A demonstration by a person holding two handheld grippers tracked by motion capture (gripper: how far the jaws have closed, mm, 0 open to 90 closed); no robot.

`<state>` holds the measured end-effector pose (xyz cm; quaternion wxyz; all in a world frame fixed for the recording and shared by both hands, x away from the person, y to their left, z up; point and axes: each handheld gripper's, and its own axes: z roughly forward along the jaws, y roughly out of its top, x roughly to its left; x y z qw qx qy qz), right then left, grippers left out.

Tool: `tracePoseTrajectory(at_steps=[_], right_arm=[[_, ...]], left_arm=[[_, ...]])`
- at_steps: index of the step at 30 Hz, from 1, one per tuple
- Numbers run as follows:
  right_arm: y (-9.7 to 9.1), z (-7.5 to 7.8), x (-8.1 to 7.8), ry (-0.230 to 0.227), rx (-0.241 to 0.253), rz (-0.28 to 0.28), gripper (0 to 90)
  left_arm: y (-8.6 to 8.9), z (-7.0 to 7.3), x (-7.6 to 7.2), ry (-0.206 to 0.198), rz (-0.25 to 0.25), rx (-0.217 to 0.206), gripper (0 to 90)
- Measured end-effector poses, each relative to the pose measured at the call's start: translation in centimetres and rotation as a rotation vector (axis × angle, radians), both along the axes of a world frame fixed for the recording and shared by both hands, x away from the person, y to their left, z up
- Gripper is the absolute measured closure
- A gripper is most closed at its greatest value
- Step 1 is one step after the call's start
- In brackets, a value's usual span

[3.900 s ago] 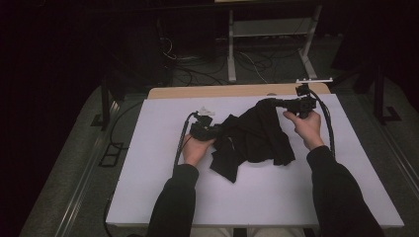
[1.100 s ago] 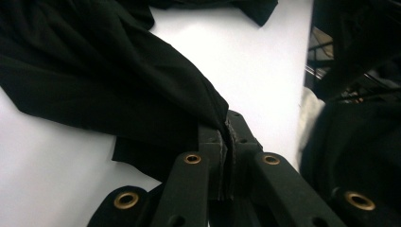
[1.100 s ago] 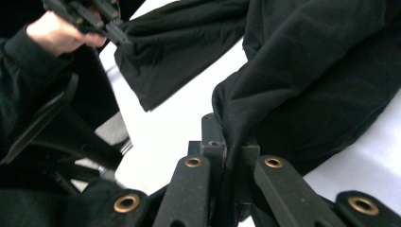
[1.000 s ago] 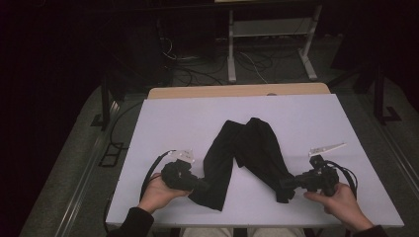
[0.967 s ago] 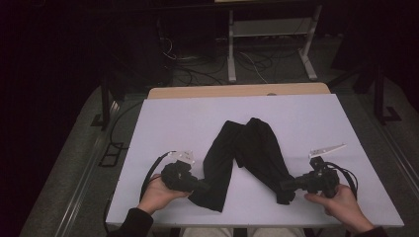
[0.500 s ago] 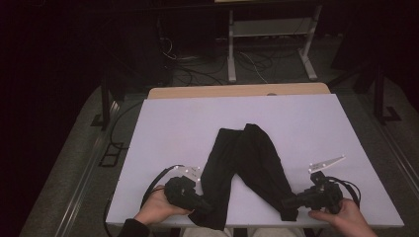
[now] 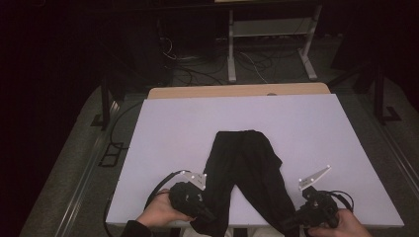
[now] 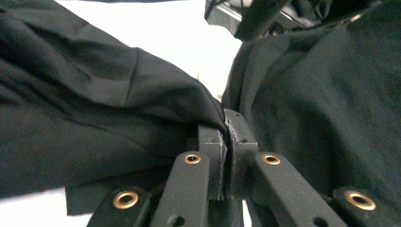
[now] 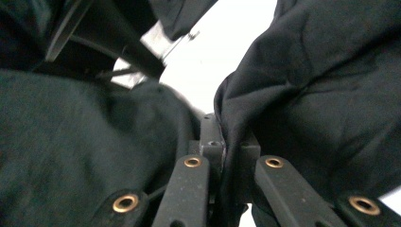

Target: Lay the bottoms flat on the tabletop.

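At the lower centre of the frame, both the left gripper (image 7: 210, 216) and right gripper (image 7: 292, 221) have fingers clamped on the black garment (image 7: 244, 173) spread over the bench (image 7: 168, 143), seemingly mid-straightening, so laying its ends flat likely comes next.

A dim room: beyond the bench's (image 7: 296, 123) far edge, a white metal stand (image 7: 269, 44) and tangled cables (image 7: 197, 69) sit on grey floor (image 7: 74, 182).

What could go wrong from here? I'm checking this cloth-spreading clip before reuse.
Both ends of the black fabric garment already hang past the near edge of the white table top, so more could slide off. The left hand-held gripper and right hand-held gripper each pinch only a thin fold, which might slip out.
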<state>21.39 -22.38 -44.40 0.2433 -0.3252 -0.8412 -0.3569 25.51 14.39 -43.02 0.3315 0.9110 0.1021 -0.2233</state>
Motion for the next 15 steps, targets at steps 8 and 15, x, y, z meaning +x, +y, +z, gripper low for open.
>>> tracePoseTrajectory(at_steps=[8,15], right_arm=[[1.2,1.6,0.6,-0.089,-0.034,-0.001,51.9],[2.5,5.5,6.4,-0.279,-0.021,-0.174,30.8]], left_arm=[[-1.3,-0.6,-0.4,0.006,-0.051,0.016,86.1],[-2.0,-1.0,-0.3,0.011,-0.073,0.006,86.0]])
